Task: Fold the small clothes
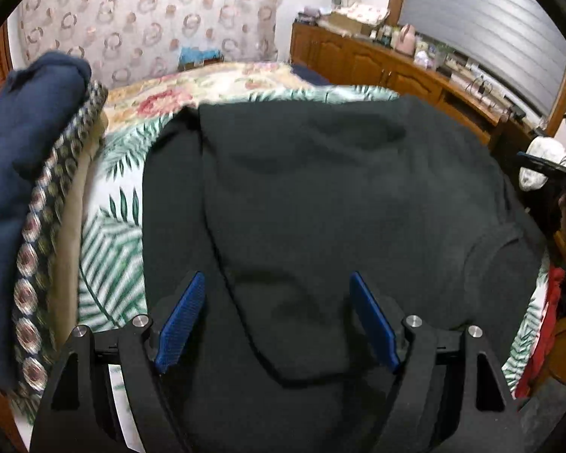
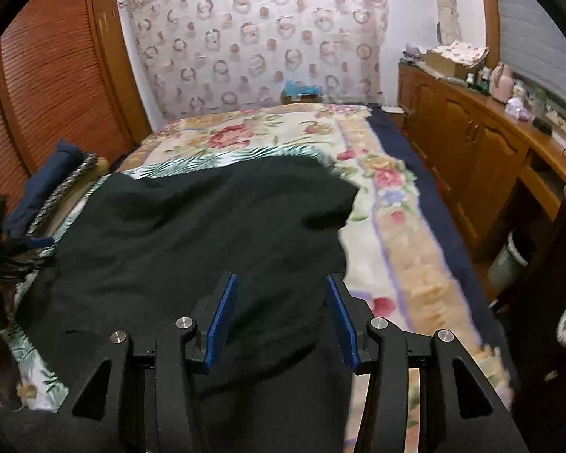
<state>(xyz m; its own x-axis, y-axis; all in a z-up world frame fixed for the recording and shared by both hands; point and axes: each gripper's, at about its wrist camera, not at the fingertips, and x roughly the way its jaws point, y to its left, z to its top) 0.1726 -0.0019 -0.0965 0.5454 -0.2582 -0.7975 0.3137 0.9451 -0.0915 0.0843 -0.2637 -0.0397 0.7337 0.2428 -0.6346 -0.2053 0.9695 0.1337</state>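
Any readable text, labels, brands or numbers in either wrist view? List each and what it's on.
None readable.
Bottles and boxes on the wooden sideboard: any labels too small and blurred.
Black garment, bedspread, curtain: patterns only or plain, no lettering.

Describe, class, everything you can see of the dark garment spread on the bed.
The dark garment is blackish, soft, matte knit fabric, creased and partly folded: one layer lies over another, its edge running diagonally. It lies flat on the leaf-print cover, beside a stack of folded clothes. Both grippers hover above it, jaws open, gripping nothing.
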